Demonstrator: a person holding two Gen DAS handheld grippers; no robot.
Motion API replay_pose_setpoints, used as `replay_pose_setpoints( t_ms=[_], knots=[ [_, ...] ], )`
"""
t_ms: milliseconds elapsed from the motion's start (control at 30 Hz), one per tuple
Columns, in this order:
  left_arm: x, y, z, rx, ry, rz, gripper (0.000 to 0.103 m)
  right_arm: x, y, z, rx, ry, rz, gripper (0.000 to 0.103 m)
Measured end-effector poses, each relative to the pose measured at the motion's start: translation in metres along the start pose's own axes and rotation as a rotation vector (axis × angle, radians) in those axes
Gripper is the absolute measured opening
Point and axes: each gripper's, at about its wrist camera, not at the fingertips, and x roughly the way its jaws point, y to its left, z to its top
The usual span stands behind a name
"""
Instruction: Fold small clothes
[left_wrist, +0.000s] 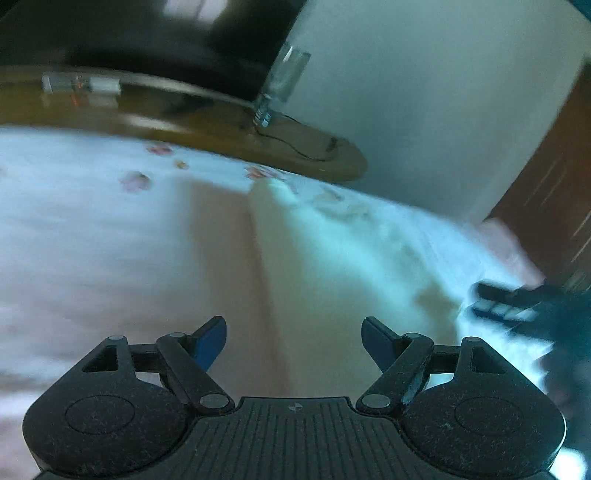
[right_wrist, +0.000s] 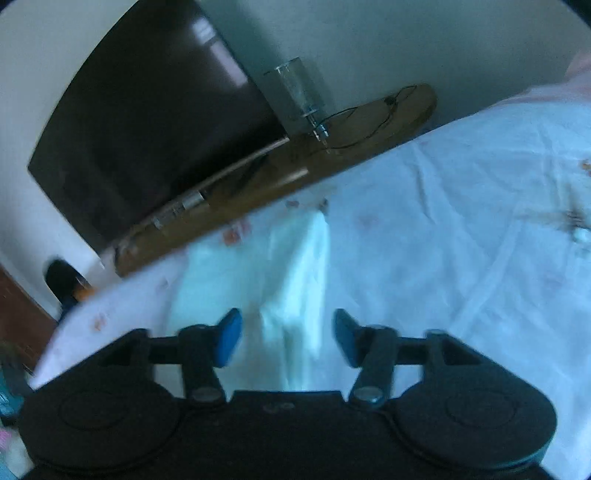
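Observation:
A small pale garment lies flat on the white flowered bedsheet, blurred by motion. It also shows in the right wrist view as a pale folded strip ahead of the fingers. My left gripper is open and empty, just above the garment. My right gripper is open and empty, over the near end of the garment. The right gripper also shows at the right edge of the left wrist view.
A wooden shelf runs beyond the bed's far edge, with a dark TV screen, a clear stand and a thin cable on it. A wooden door stands at the right. White bedsheet spreads to the right.

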Motion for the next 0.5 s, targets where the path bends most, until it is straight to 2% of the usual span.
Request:
replay_pose_setpoints(
  t_ms=[100, 167, 200, 233, 300, 367, 433, 500],
  knots=[
    [0.020, 0.007, 0.007, -0.034, 0.035, -0.009, 0.079, 0.032, -0.014, 0.017, 0.087, 0.072, 0.014, 0.070],
    [0.029, 0.013, 0.007, -0.059, 0.044, -0.018, 0.079, 0.042, -0.020, 0.018, 0.077, 0.105, 0.035, 0.071],
    [0.030, 0.014, 0.008, -0.058, 0.035, -0.019, 0.079, 0.047, -0.021, 0.018, 0.058, 0.116, 0.046, 0.068],
    [0.031, 0.015, 0.009, -0.055, 0.035, -0.012, 0.079, 0.050, -0.019, 0.012, 0.035, 0.115, 0.028, 0.059],
    [0.034, 0.015, 0.012, -0.059, 0.036, -0.001, 0.079, 0.063, -0.027, 0.008, 0.001, 0.135, -0.009, 0.051],
    [0.036, 0.013, 0.015, -0.042, 0.042, 0.011, 0.079, 0.064, -0.036, 0.008, 0.055, 0.114, 0.018, 0.047],
    [0.037, 0.013, 0.016, -0.040, 0.046, 0.006, 0.079, 0.063, -0.036, 0.008, 0.062, 0.109, 0.006, 0.047],
    [0.031, 0.014, 0.016, -0.023, 0.062, -0.007, 0.079, 0.058, -0.041, 0.010, 0.124, 0.109, 0.010, 0.047]
  ],
)
